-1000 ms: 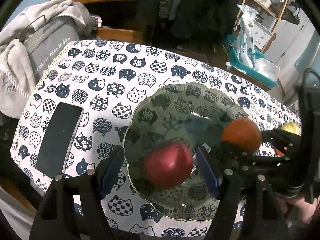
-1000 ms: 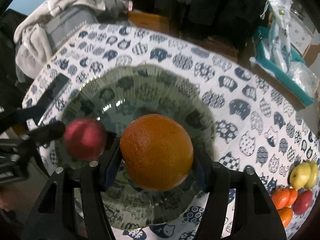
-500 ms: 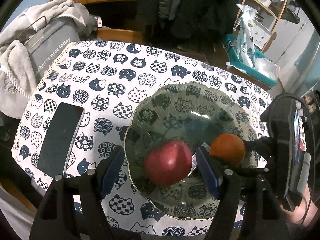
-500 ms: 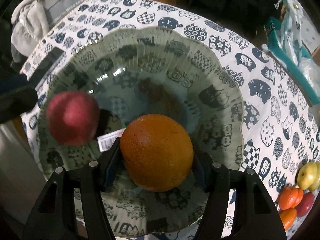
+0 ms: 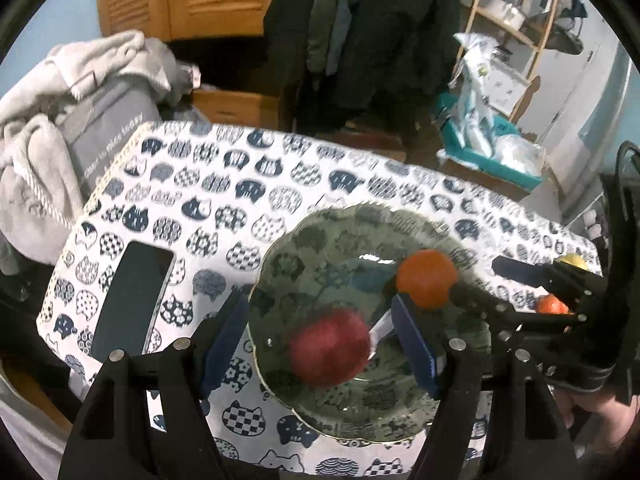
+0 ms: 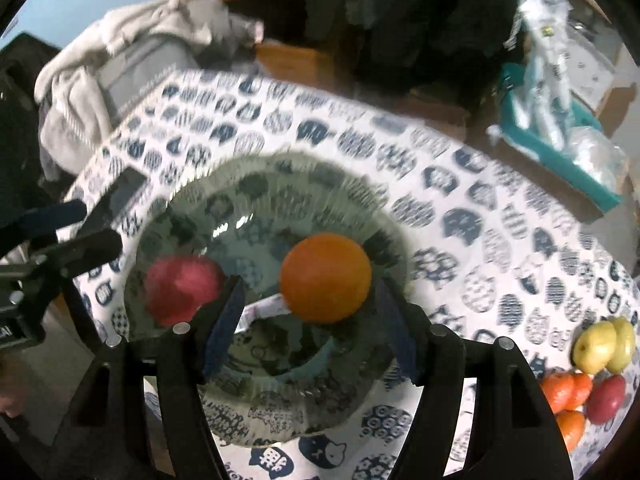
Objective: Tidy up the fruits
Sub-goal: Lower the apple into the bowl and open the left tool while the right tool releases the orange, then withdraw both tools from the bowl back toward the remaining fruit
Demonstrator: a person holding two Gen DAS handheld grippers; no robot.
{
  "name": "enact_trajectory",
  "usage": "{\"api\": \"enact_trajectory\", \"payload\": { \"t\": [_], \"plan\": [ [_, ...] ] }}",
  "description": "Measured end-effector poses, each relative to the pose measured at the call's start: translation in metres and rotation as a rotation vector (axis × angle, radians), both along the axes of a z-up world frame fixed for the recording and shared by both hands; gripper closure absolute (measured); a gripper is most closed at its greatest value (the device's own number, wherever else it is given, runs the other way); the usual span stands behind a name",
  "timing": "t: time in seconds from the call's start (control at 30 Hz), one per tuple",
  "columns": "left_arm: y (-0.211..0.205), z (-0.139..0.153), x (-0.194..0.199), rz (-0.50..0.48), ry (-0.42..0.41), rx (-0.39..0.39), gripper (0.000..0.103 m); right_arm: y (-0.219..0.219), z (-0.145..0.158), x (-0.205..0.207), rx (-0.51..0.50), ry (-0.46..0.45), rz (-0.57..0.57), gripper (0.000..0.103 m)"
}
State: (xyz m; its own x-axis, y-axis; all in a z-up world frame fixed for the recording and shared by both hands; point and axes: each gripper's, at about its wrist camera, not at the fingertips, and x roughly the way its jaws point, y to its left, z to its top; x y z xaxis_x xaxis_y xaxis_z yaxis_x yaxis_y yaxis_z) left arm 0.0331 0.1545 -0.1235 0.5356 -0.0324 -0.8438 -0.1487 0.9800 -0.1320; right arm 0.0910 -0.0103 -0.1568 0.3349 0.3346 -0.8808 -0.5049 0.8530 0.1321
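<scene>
A dark patterned plate (image 5: pixel 320 248) (image 6: pixel 280 176) rests on the cat-print tablecloth. In it lie a red apple (image 5: pixel 328 348) (image 6: pixel 182 288) and an orange (image 5: pixel 426 278) (image 6: pixel 326 276), side by side. My left gripper (image 5: pixel 320 342) (image 6: pixel 94 226) hangs open above the apple, its blue pads well clear on both sides. My right gripper (image 6: pixel 310 320) (image 5: pixel 476 280) has its jaws opening. The orange sits just beyond its tips with no pad touching it.
A dark phone (image 5: pixel 132 300) lies left of the plate. Two yellow apples (image 6: pixel 604 344), several small oranges (image 6: pixel 564 390) and another red apple (image 6: pixel 606 398) cluster at the table's right end. A white label (image 6: pixel 260 308) lies in the plate. Grey clothes (image 5: pixel 100 120) are piled beyond the left edge.
My right gripper has let go of the orange, which now lies in the plate, and has lifted away. My left gripper has risen a little above the apple.
</scene>
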Motion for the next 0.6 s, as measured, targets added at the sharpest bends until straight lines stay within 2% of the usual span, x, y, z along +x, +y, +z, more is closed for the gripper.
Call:
{"api": "enact_trajectory", "payload": {
  "t": [0.13,0.47,0.6],
  "plan": [
    [-0.011,0.016,-0.004,-0.029,-0.041,0.014,0.028,-0.014,0.031,-0.003,0.021,-0.073,-0.048,0.028],
    [-0.028,0.048,-0.013,-0.065,-0.123,0.038,0.023,-0.04,0.087,-0.02,0.031,-0.22,-0.108,0.027],
    [-0.033,0.057,-0.015,-0.075,-0.145,0.033,0.023,-0.052,0.103,-0.026,0.05,-0.251,-0.133,0.025]
  ]
}}
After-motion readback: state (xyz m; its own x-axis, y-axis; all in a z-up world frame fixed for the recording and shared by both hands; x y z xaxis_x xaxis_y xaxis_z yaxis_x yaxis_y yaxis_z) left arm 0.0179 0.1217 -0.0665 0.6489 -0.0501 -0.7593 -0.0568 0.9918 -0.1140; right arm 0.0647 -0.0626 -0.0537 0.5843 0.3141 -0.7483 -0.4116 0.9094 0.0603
